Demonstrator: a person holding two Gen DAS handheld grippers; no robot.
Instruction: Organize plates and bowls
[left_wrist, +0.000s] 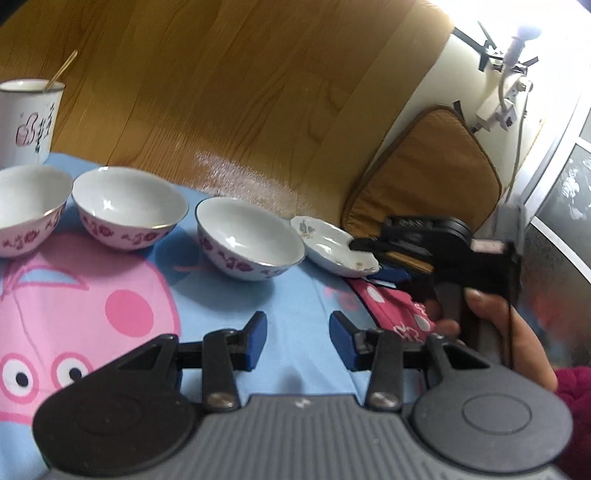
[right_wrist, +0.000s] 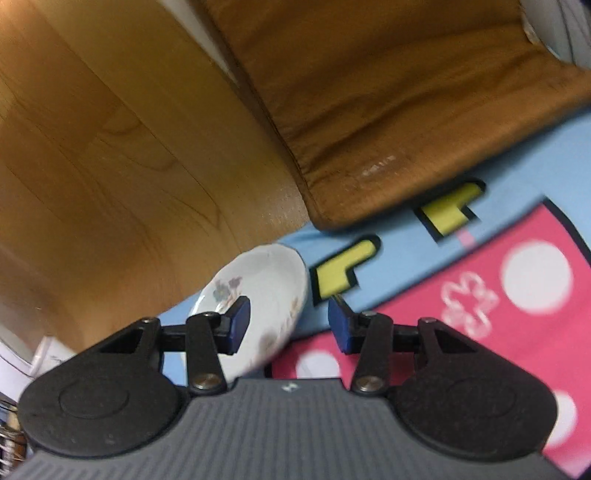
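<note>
Right tool (right_wrist: 288, 321) jaws apart, straddling near rim of small white floral ceramic plate (right_wrist: 266, 295) lying on blue cartoon-print cloth (right_wrist: 399, 258) at counter edge, just beside white bowl with purple flowers (left_wrist: 251, 240).

Left tool (left_wrist: 297, 339) jaws apart, empty, hovering over cloth.

Risks:
- thin glazed rim slipping from blue pads (right_wrist: 238, 325) on closing
- plate sliding off cloth onto wood floor (right_wrist: 110, 166)
- plate knocking neighbouring bowl
- cloth bunching, dragging two further bowls (left_wrist: 129, 206)

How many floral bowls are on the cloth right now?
3. One bowl sits at the left edge, partly cut off; a second bowl is beside it; a third bowl stands next to the small plate. More may lie out of frame.
</note>
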